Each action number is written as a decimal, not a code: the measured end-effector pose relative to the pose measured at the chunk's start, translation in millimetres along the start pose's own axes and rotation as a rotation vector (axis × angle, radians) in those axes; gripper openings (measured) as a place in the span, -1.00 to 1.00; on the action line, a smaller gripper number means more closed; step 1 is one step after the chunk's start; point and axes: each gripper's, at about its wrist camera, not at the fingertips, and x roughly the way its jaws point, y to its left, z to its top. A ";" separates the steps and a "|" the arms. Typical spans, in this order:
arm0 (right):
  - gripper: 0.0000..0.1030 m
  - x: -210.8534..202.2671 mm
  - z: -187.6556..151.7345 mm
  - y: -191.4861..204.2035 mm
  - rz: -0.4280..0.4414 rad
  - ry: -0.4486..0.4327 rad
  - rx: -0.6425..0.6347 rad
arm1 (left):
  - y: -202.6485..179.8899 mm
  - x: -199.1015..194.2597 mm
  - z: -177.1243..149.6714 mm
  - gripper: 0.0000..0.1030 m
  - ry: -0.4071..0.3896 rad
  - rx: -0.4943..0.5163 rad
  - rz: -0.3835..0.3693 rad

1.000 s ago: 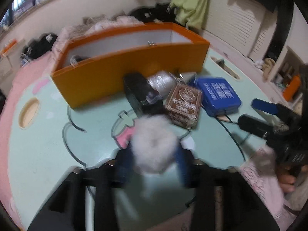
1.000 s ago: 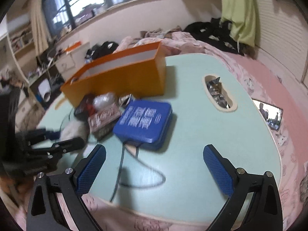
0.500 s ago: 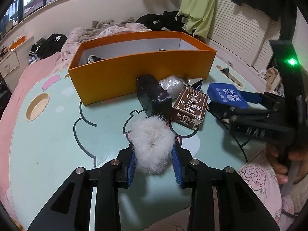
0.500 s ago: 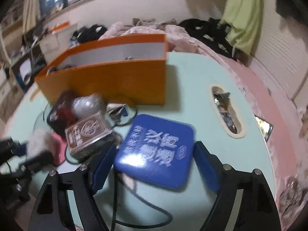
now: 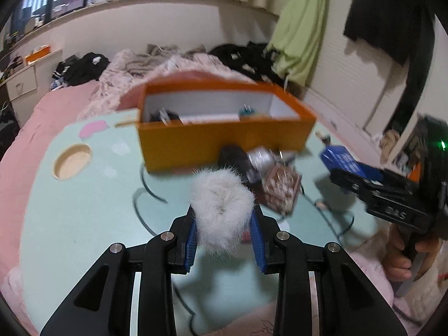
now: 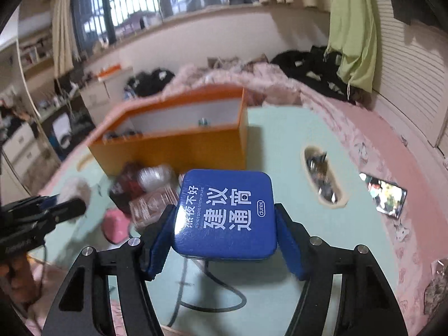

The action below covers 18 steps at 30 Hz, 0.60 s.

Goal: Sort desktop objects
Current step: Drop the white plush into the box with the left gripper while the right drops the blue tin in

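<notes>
My left gripper (image 5: 224, 225) is shut on a white fluffy hair tie (image 5: 222, 207) and holds it above the mint-green table (image 5: 84, 210), in front of the open orange box (image 5: 224, 137). My right gripper (image 6: 225, 236) is shut on a blue tin (image 6: 225, 212) with white lettering and holds it off the table; the tin also shows in the left wrist view (image 5: 343, 161). The orange box (image 6: 179, 145) stands beyond it with small items inside.
A black pouch (image 5: 238, 162), a silvery wrapped item (image 5: 261, 159) and a brown patterned card box (image 5: 282, 186) lie before the orange box. A black cable (image 6: 212, 288) loops on the table. A table slot (image 6: 322, 179) holds foil items. Bedding surrounds the table.
My right gripper closed on the blue tin and lifted it off the table. My left gripper rose with the hair tie and moved toward the orange box.
</notes>
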 end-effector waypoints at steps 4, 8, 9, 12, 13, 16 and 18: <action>0.31 -5.4 40.5 5.6 0.017 -0.039 -0.019 | 11.9 -5.8 36.7 -0.34 -0.047 -0.014 0.035; 0.31 19.6 81.0 17.6 0.045 -0.016 -0.036 | 17.2 12.1 83.1 -0.34 -0.053 -0.028 0.026; 0.31 29.0 89.3 21.0 0.040 -0.008 -0.037 | 17.6 18.9 90.7 -0.34 -0.047 -0.025 0.025; 0.32 63.9 107.3 27.9 0.028 0.035 -0.033 | 18.6 52.4 109.8 -0.04 -0.013 -0.040 0.048; 0.33 73.4 109.0 27.7 0.027 0.059 -0.029 | 21.6 68.6 113.0 0.12 0.022 -0.058 0.085; 0.37 92.8 105.8 23.6 0.020 0.125 0.014 | 33.8 90.5 109.8 0.31 0.049 -0.116 0.158; 0.53 82.0 100.6 21.7 0.039 0.088 0.021 | 37.7 86.3 104.0 0.31 0.032 -0.148 0.104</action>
